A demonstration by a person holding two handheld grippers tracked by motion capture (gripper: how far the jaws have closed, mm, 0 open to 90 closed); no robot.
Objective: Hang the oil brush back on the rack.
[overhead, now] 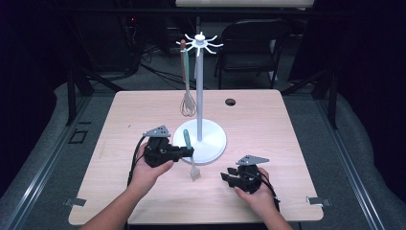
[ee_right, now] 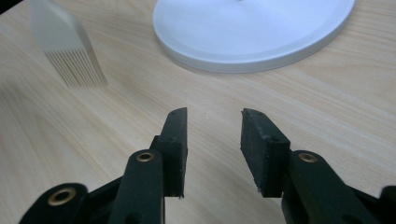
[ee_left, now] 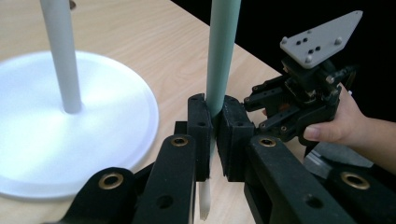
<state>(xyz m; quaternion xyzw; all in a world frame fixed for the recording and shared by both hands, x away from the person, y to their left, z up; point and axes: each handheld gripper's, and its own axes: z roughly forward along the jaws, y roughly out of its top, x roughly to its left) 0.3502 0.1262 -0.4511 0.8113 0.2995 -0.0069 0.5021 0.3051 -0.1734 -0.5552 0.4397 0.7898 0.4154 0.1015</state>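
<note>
Two black two-jaw grippers work at one pale wood-grain table point(overhead: 268, 120). Nearest, the right gripper point(overhead: 228, 178) hangs released, its ribbed pads parted over bare wood with nothing between. The left gripper point(overhead: 189, 152) is clenched on the smooth teal handle of one basting brush point(overhead: 190, 155), held upright just beside the stand's base, its flat pale bristle head above the tabletop. Behind stands one white stand point(overhead: 199, 96): a round, glossy disc base, a slim pole and a spoked crown. One wire whisk point(overhead: 187, 103) hangs from a spoke
</note>
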